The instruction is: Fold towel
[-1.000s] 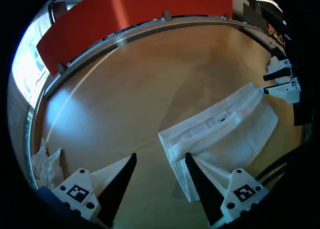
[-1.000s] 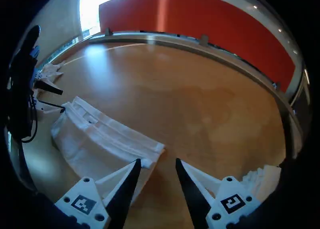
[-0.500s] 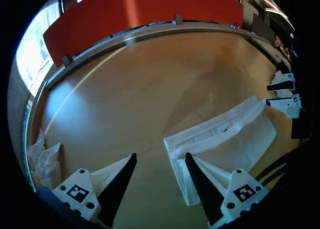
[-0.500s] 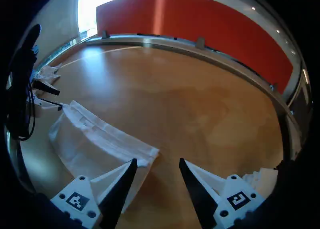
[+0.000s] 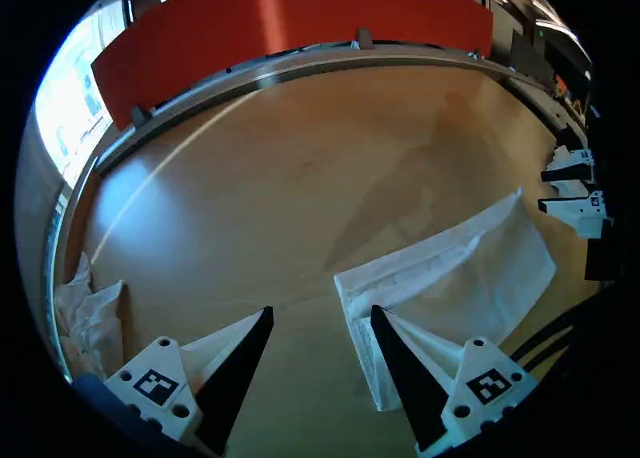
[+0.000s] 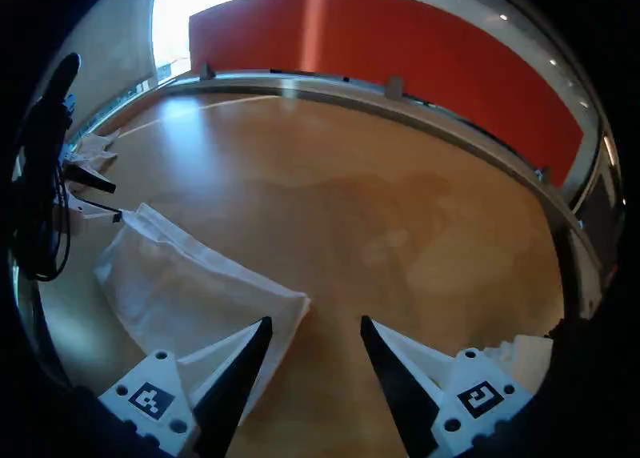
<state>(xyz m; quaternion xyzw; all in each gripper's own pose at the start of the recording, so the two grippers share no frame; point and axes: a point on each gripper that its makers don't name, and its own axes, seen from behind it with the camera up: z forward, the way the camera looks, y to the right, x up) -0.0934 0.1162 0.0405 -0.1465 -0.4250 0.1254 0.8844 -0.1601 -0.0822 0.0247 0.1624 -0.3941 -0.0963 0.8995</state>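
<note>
A white towel (image 5: 448,286) lies folded on the wooden table (image 5: 264,186), its surface smooth. In the left gripper view its near corner sits under my right-hand finger (image 5: 400,354). My left gripper (image 5: 320,314) is open, with bare table between its tips. At that view's far right edge is the right gripper (image 5: 572,190), close to the towel's far corner. In the right gripper view the towel (image 6: 184,286) lies at lower left, partly beneath my left-hand finger (image 6: 236,362). My right gripper (image 6: 316,323) is open over bare wood. The left gripper (image 6: 88,194) appears at the far left.
An orange panel (image 5: 280,26) and a metal rim (image 5: 240,78) bound the table's far side. Crumpled white cloth (image 5: 88,322) lies at lower left in the left gripper view. More white cloth (image 6: 524,350) sits at lower right in the right gripper view. A dark sleeve (image 6: 40,178) holds the left gripper.
The towel's banded hem and small tag no longer show and its top now looks flat and smooth. The right gripper's fingers have spread a little wider.
</note>
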